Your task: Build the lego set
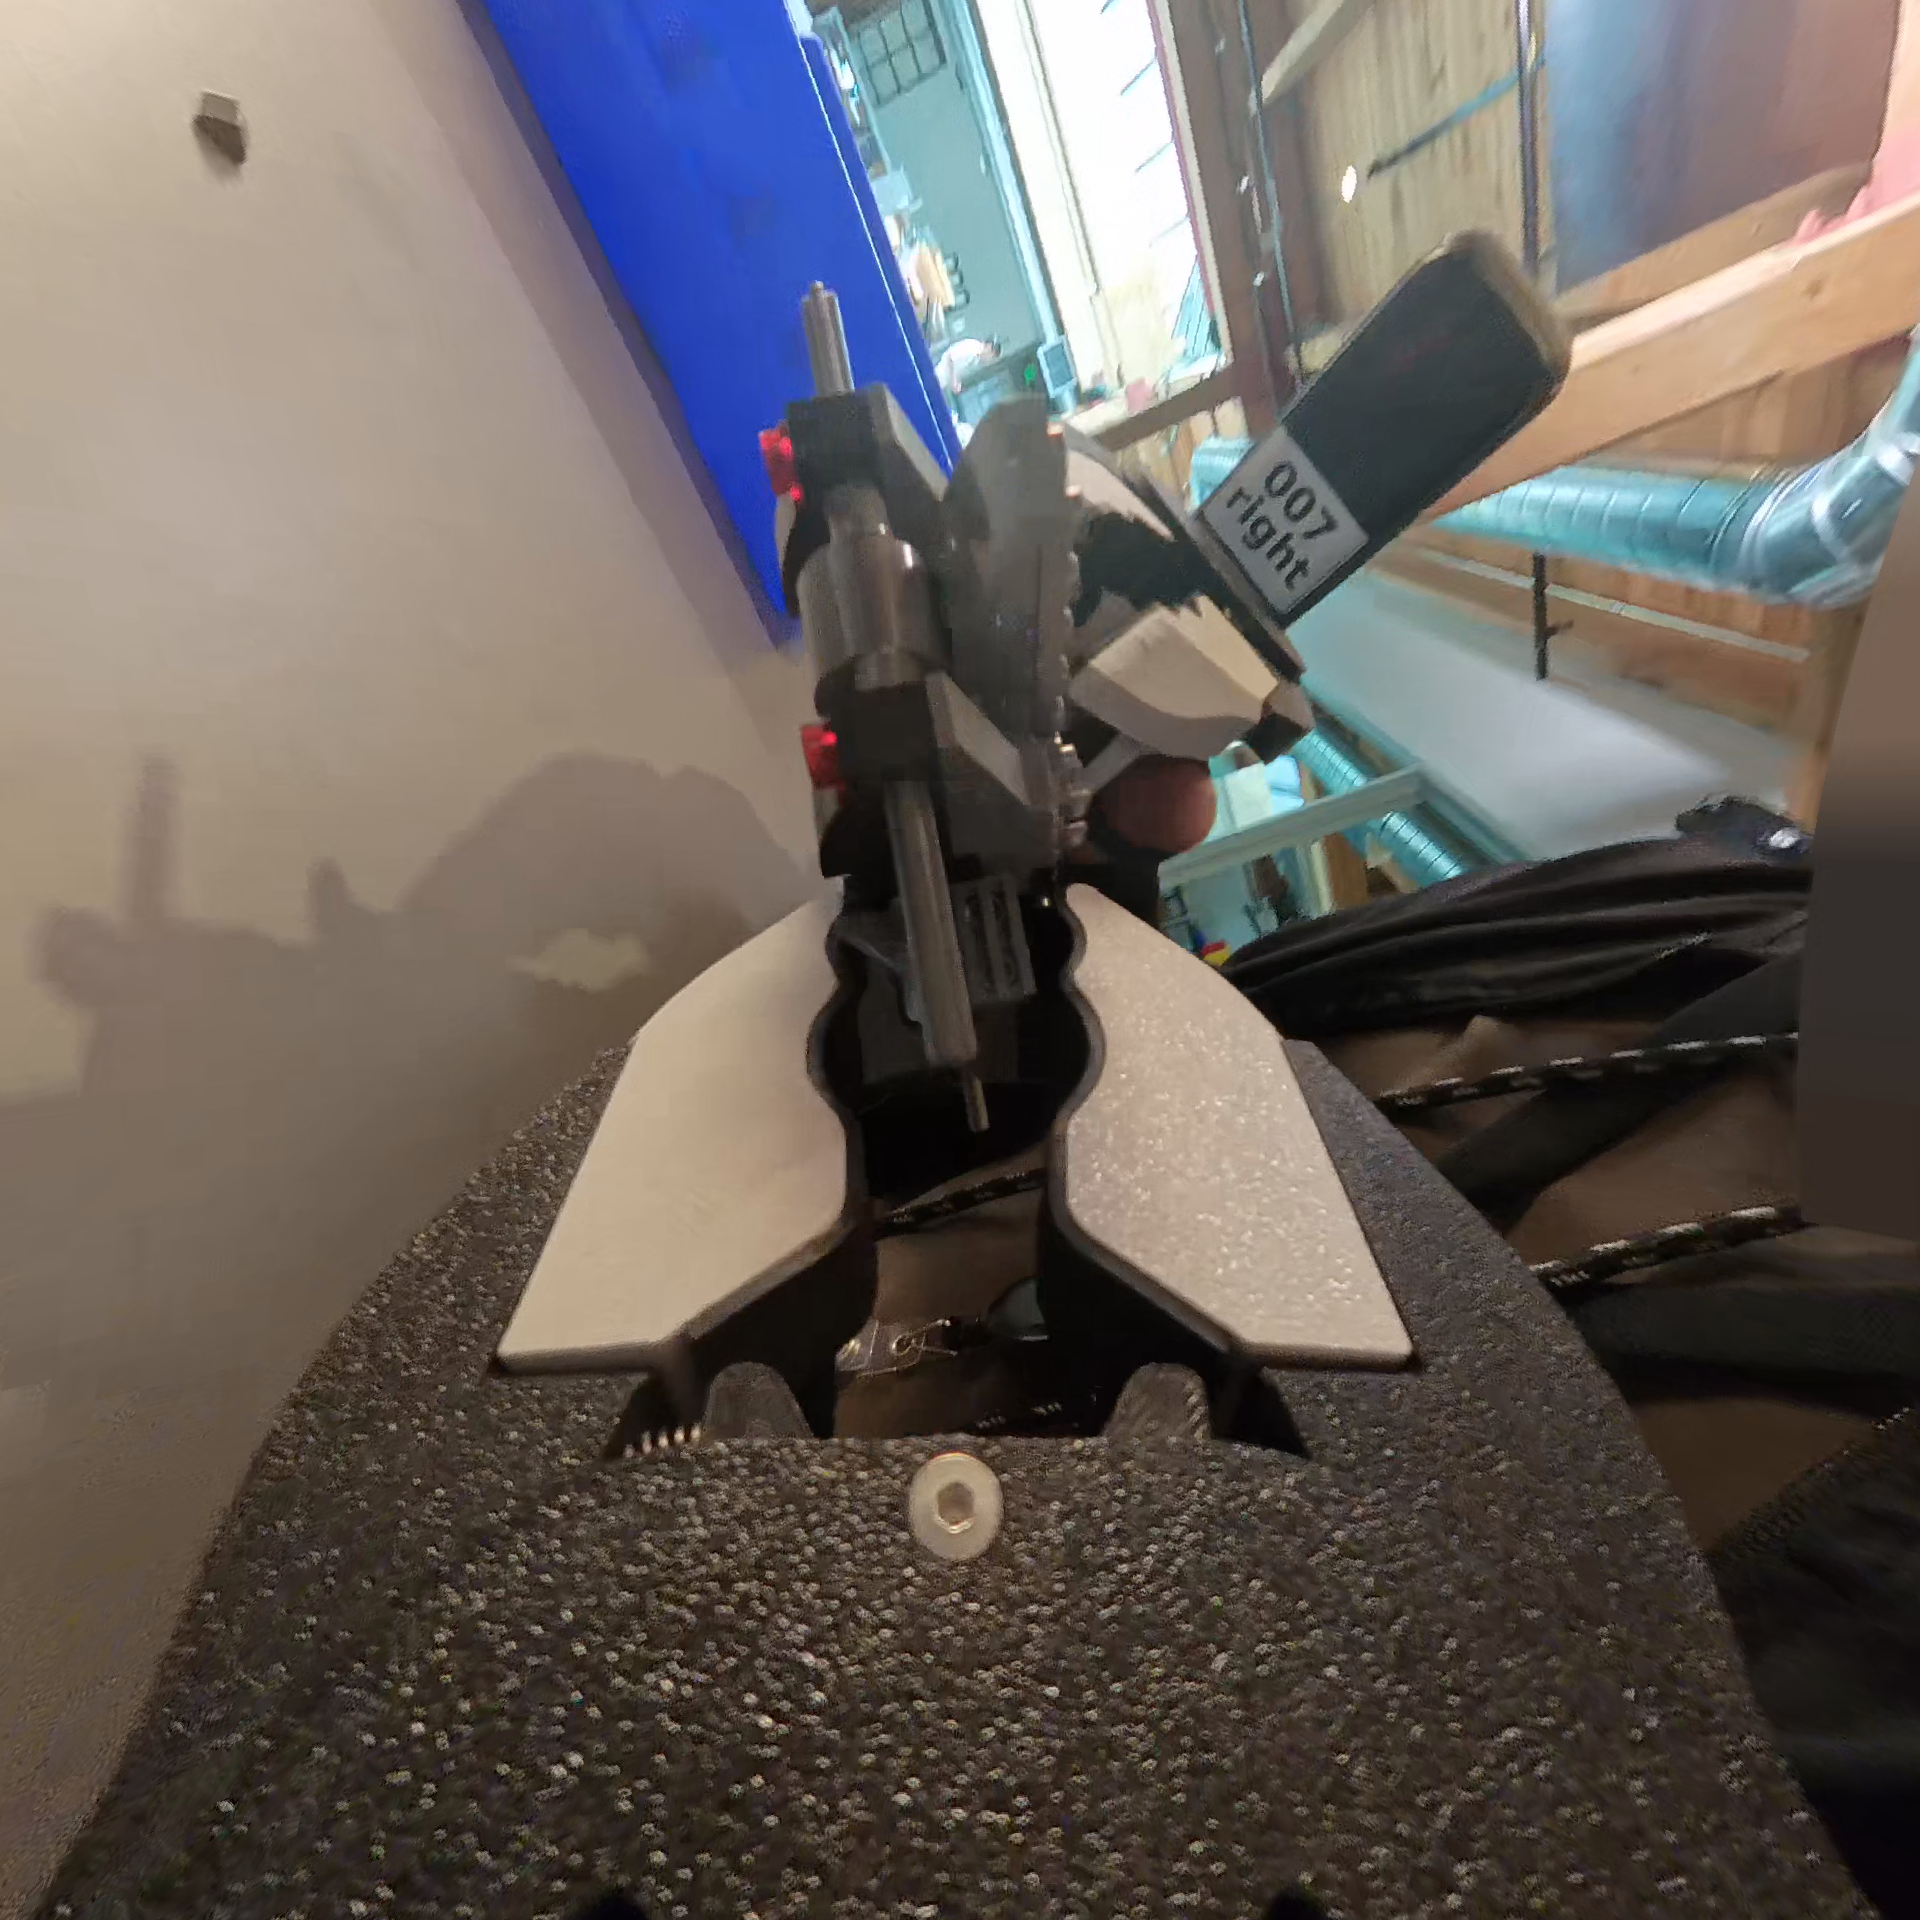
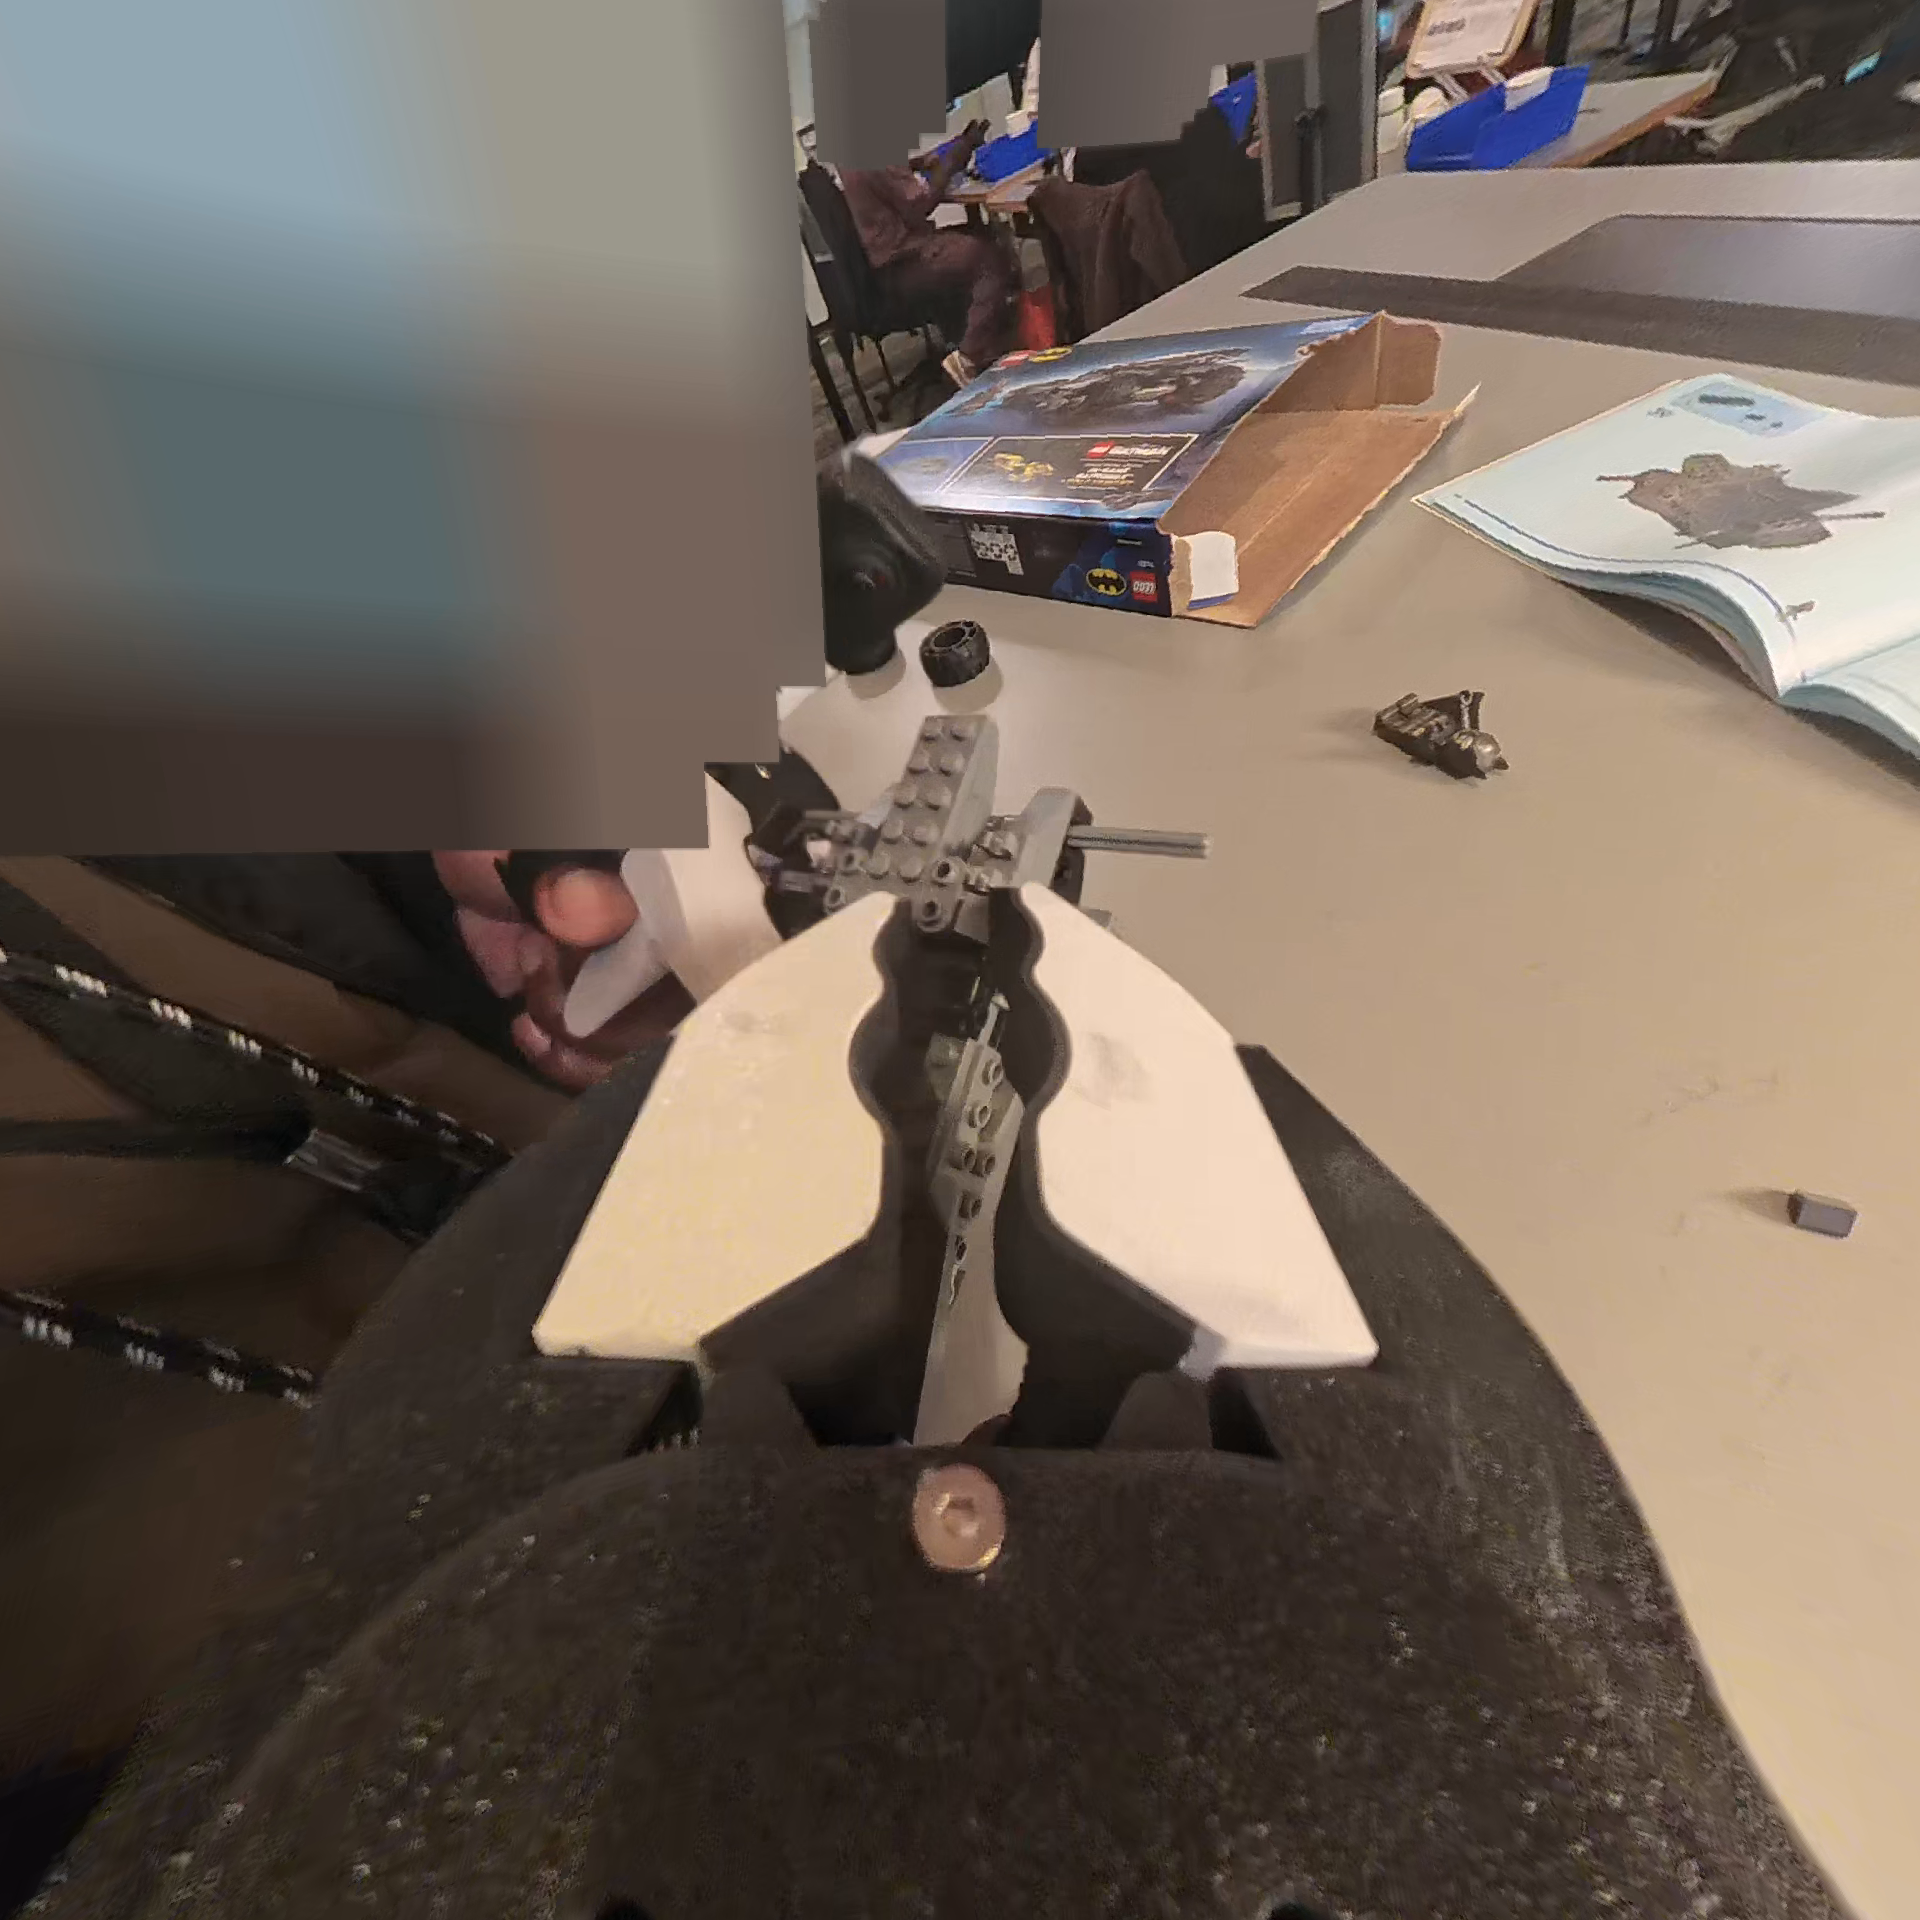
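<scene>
Between the two hand-held grippers, a grey and black brick model (image 2: 940, 831) is being held above the table (image 2: 1455, 987). It is showing studded grey plates, a flat wing-like plate, a thin grey axle poking out sideways, and small red pieces. The right hand-held gripper (image 2: 951, 914) is clamping the studded grey part, with the wing plate running back between its fingers. The left hand-held gripper (image 1: 951, 914) is gripping the model's black end. Farther back on the table, a blue cardboard box (image 2: 1122, 468) is lying with its torn end flap open; I cannot tell its contents. Nearby are lying a black tyre (image 2: 956, 652), a small dark sub-assembly (image 2: 1439, 727), an open booklet (image 2: 1725, 520) and a small grey brick (image 2: 1820, 1212).
</scene>
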A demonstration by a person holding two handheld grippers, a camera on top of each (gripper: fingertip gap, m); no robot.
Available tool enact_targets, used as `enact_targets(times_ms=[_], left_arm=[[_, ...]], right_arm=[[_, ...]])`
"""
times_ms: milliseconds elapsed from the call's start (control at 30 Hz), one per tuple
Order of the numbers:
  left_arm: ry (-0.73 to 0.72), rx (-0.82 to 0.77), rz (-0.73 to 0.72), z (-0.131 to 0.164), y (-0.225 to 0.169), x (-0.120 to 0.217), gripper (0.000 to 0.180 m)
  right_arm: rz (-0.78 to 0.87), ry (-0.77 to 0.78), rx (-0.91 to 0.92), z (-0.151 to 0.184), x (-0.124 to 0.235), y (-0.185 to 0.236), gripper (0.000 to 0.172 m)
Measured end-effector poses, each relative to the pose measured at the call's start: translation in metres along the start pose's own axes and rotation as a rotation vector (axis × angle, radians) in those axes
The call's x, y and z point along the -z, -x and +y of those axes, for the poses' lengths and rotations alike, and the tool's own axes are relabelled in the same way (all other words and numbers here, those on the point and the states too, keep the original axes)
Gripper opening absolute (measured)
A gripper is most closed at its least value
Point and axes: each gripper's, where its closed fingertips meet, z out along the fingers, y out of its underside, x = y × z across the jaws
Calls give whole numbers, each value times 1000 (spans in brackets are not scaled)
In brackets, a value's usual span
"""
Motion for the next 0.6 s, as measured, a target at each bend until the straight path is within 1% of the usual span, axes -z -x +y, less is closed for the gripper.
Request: enact_targets(times_ms=[67,133,200,233,367,433,533,600], left_arm=[[-47,63,22,-4,4,1,34],[-82,109,43,-7,7,3,34],[-108,138,57,-10,9,6,34],[-117,149,66,-11,9,7,34],[-155,170,116,-17,5,10,34],[-171,135,139,-20,0,11,34],[-186,13,162,-23,-6,14,34],[-188,-68,197,-23,-11,18,34]], right_arm=[[9,-51,-74,-5,2,-4,26],[5,-117,-171,-12,8,-10,32],[-3,-163,-220,-14,13,-15,27],[8,-163,-220,-12,14,-17,24],[55,-102,-205,-4,10,-22,23],[63,-82,-215,-3,7,-22,25],[65,-28,-278,0,2,-24,31],[36,-3,-320,-2,-2,-19,34]])
